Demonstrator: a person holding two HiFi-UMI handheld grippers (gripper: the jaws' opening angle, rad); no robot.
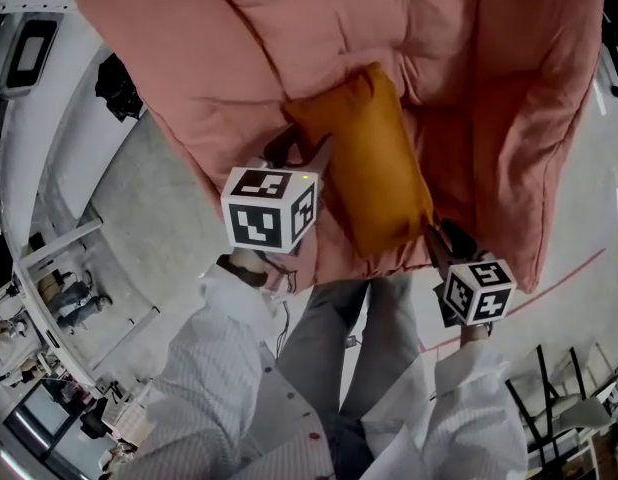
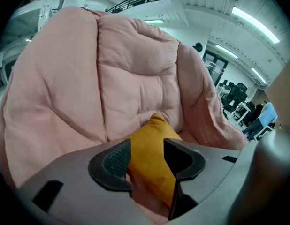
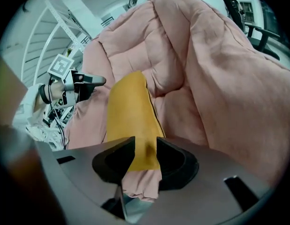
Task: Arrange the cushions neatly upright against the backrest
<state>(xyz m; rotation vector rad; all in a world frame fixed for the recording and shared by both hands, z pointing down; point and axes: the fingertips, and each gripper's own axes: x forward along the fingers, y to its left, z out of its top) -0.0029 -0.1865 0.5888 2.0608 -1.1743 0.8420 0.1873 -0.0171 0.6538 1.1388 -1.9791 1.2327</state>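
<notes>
Left gripper and right gripper were spread loose around the orange cushion; standing it against the backrest was judged pending.

The left claw and the right claw are broad shells of matt grey plastic with dark, scooped jaws, and one left pad is finely ribbed. Behind each claw sits a white block with black square markers, the left cube and the right cube. Thin black cables hang beneath the left claw. The sleeves are white with a faint check, and the trousers are grey.
</notes>
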